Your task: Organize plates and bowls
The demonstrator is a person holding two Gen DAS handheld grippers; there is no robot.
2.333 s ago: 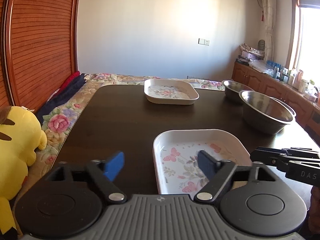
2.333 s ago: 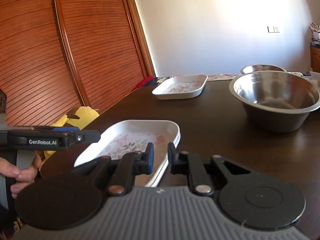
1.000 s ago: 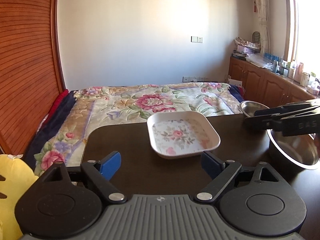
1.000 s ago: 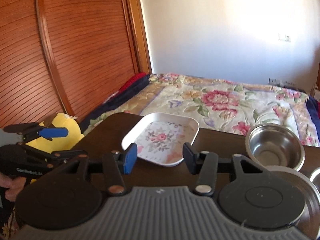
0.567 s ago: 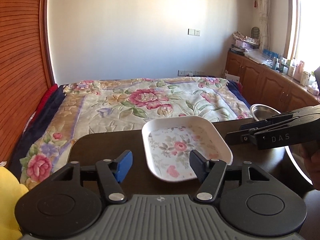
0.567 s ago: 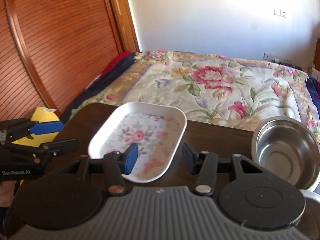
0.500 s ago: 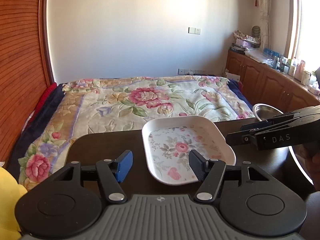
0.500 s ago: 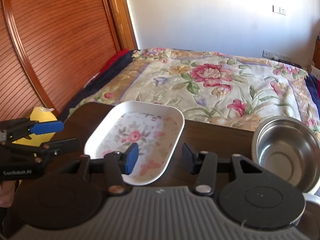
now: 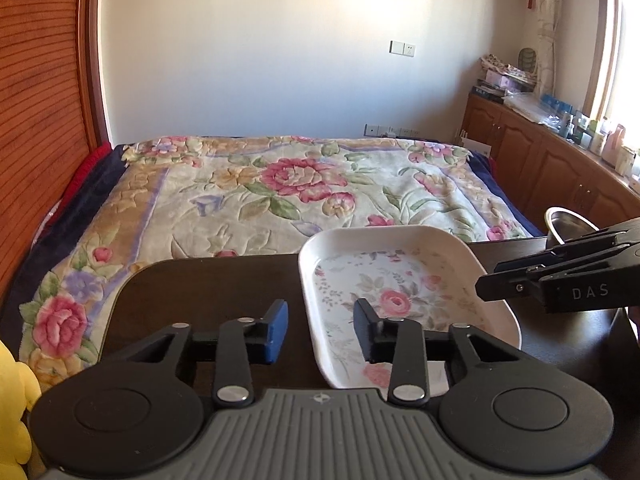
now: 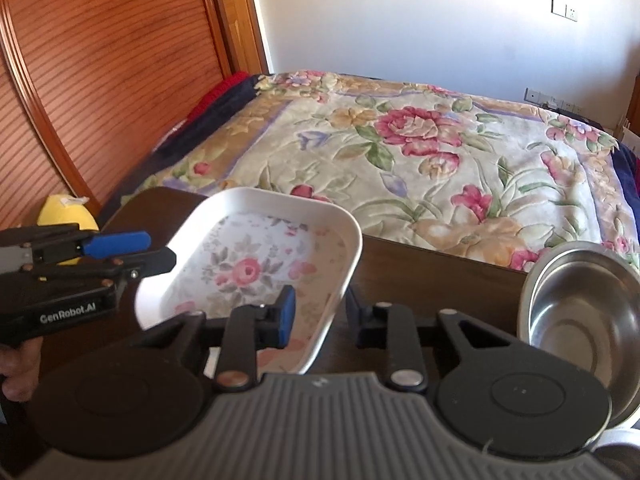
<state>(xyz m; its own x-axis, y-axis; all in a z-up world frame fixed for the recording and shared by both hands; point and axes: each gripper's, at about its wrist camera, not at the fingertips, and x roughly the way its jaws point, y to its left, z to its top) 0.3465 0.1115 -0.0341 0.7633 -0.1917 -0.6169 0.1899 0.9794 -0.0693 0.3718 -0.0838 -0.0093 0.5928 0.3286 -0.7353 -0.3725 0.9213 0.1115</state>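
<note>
Both claws have advanced across the counter [image 9: 208, 284] to the floral plate [image 9: 400, 280] at its far edge, beside the bed [image 9: 280, 184]. Left claw [image 9: 320, 330]: jaws narrowed, straddling the plate's left rim, not yet clamped. Right claw [image 10: 318, 314]: jaws likewise narrow, astride the plate's right rim, gap still visible. Steel bowl [image 10: 580, 304] stands on the counter just right of the plate.
</note>
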